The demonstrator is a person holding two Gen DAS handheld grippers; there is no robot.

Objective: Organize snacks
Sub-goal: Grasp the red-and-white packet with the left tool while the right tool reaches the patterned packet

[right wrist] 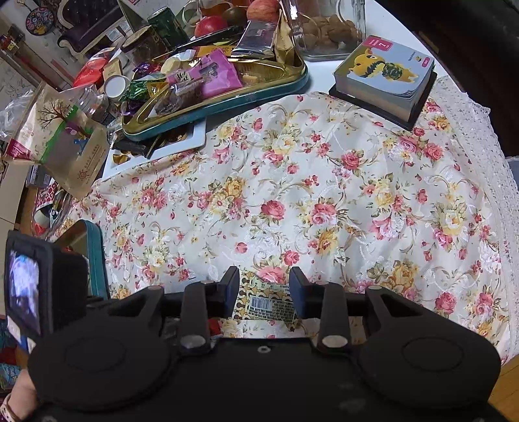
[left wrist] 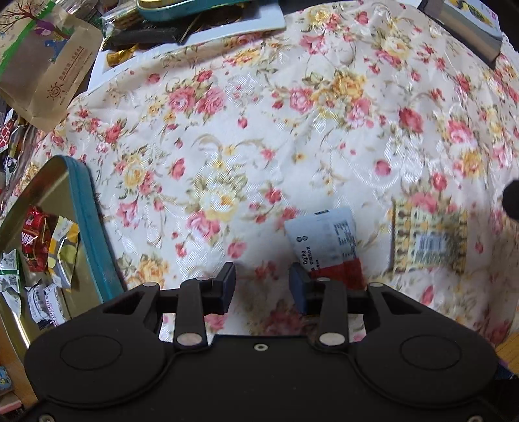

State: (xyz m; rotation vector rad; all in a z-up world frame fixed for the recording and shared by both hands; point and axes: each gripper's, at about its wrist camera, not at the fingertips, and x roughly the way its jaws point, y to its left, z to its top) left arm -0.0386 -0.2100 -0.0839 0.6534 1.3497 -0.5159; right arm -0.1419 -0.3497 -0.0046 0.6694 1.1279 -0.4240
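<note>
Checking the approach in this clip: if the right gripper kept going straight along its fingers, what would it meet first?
Most likely the yellow patterned snack packet lying flat on the floral tablecloth. It sits between the right gripper fingers, which do not visibly press it; depth is unclear.

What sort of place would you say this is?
Probably a table at home: a floral tablecloth, a teal snack tin heaped with sweets, and fruit among clutter at the back.
</note>
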